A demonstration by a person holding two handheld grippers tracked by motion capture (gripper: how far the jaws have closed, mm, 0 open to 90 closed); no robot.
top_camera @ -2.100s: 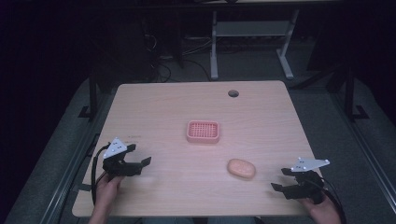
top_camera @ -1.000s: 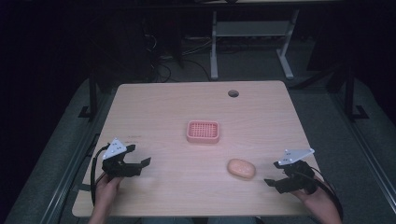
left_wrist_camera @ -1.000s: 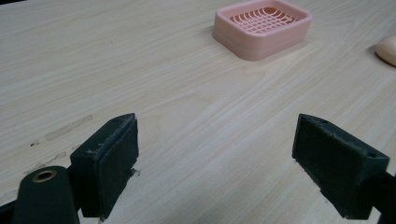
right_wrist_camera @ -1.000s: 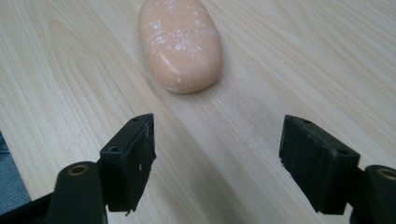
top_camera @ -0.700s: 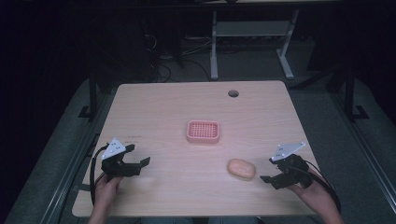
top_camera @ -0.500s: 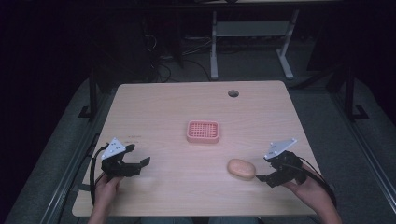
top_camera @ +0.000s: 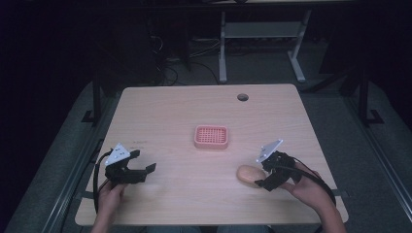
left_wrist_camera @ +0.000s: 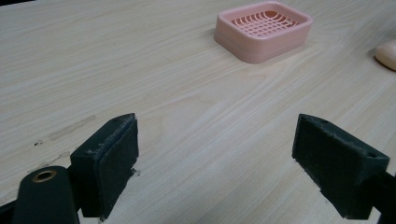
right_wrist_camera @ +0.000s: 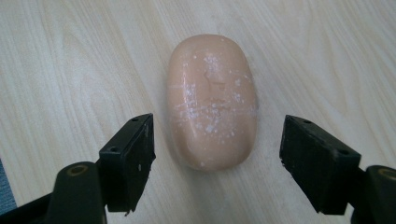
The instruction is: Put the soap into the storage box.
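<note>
1. Two claws are on the tabletop (top_camera: 204, 111); the left claw (top_camera: 141, 172) sits at the near left, jaws wide apart and holding nothing, well away from the soap.
2. The pink soap dish (top_camera: 211, 137) stands mid-table.
3. The soap bar (right_wrist_camera: 212, 100) lies near right (its long axis runs straight ahead of the claw).
4. The right claw (right_wrist_camera: 217, 161), clearly the nearer one, has its jaws spread to either side of the bar's near end, touching nothing.

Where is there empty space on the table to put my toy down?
The far strip between the pink slotted tray and the round table hole is bare, and so is the middle between both grippers. It is crowded by the peach oval soap, near the right gripper.
</note>
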